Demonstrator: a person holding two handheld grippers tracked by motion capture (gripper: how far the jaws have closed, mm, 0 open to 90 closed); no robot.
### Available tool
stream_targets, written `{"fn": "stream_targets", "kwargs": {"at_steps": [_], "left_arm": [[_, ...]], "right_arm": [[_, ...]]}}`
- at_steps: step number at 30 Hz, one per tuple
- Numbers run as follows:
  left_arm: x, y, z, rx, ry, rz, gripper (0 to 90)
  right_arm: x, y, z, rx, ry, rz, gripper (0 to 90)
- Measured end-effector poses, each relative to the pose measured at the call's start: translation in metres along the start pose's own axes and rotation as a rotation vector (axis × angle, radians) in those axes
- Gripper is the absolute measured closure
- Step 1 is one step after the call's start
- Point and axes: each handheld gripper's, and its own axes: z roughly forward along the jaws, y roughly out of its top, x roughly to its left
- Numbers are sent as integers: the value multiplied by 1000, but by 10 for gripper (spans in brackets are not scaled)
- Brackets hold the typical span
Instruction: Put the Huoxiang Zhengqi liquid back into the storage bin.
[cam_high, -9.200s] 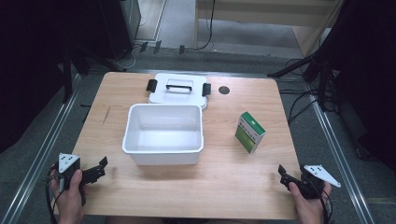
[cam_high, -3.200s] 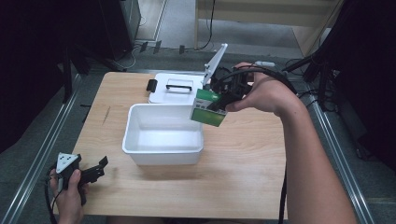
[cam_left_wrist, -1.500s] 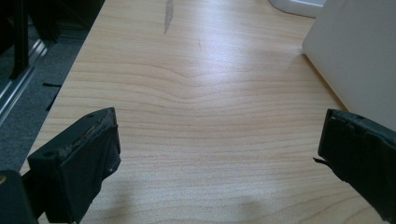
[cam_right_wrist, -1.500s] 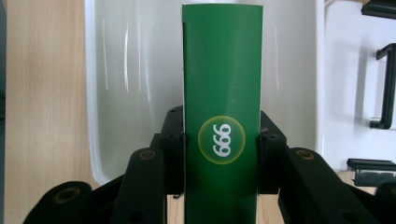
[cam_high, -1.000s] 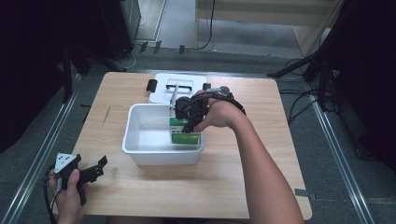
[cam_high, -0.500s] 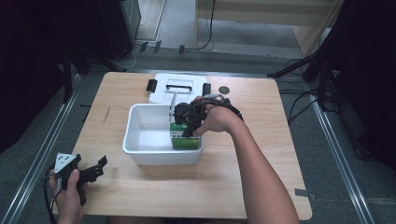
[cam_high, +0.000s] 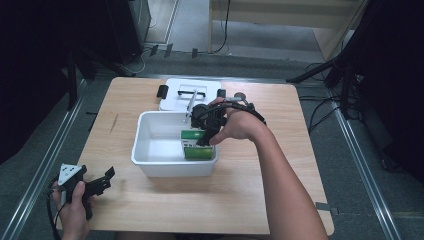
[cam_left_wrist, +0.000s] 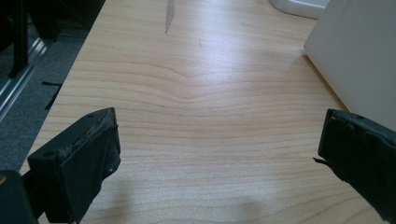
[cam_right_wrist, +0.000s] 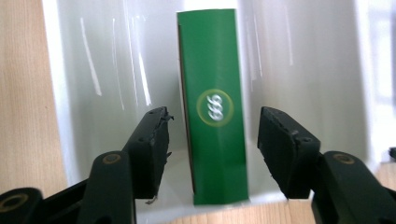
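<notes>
Right hand-held gripper (cam_right_wrist: 212, 140) tilted into bin (cam_high: 150, 150) | jaws just opened, clear of green box (cam_right_wrist: 212, 116)

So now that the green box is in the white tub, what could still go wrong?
The right gripper has just been opening, with the green box between its pads, untouched. Pulling out crookedly, a pad could snag and tip the box. The hand also sits near the white tub's wall and might nudge it.

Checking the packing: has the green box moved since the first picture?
Yes. The green box went from the table right of the white bin to inside it, at its right wall.
</notes>
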Motion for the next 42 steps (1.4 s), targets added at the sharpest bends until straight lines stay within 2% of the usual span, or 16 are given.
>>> {"fn": "stream_targets", "kwargs": {"at_steps": [6,9,14,16,17,21,23,27,29,31,34,35,38,39,41,42], "left_arm": [[0,0,0,2,0,-2,0],[0,0,0,3,4,-1,0],[0,0,0,4,4,1,0],[0,0,0,4,4,2,0],[0,0,0,4,4,1,0],[-1,0,0,3,4,0,0],[0,0,0,4,4,1,0],[-1,0,0,5,4,3,0],[-1,0,0,5,5,3,0],[-1,0,0,5,5,3,0],[-1,0,0,3,5,3,0],[-1,0,0,3,5,3,0],[-1,0,0,5,7,4,0],[-1,0,0,7,6,3,0],[-1,0,0,11,4,4,0],[-1,0,0,11,4,6,0]], "right_arm": [[1,-7,-21,-47,-8,55,349],[-1,-16,-34,-75,-20,82,343],[-1,-27,-43,-88,-40,125,321],[-3,-32,-47,-95,-54,155,308],[-3,-38,-50,-107,-61,189,309],[-2,-45,-56,-139,-70,232,307],[-2,-52,-62,-142,-94,293,287],[-2,-61,-65,-135,-102,338,253],[-1,-68,-66,-113,-99,393,166],[0,-75,-66,-104,-94,415,124],[1,-82,-65,-103,-92,422,63],[1,-90,-64,-105,-88,442,0],[2,-99,-63,-120,-98,459,0],[5,-108,-62,-144,-131,490,0],[7,-113,-61,-164,-154,502,0],[9,-123,-60,-198,-191,539,0]]}}
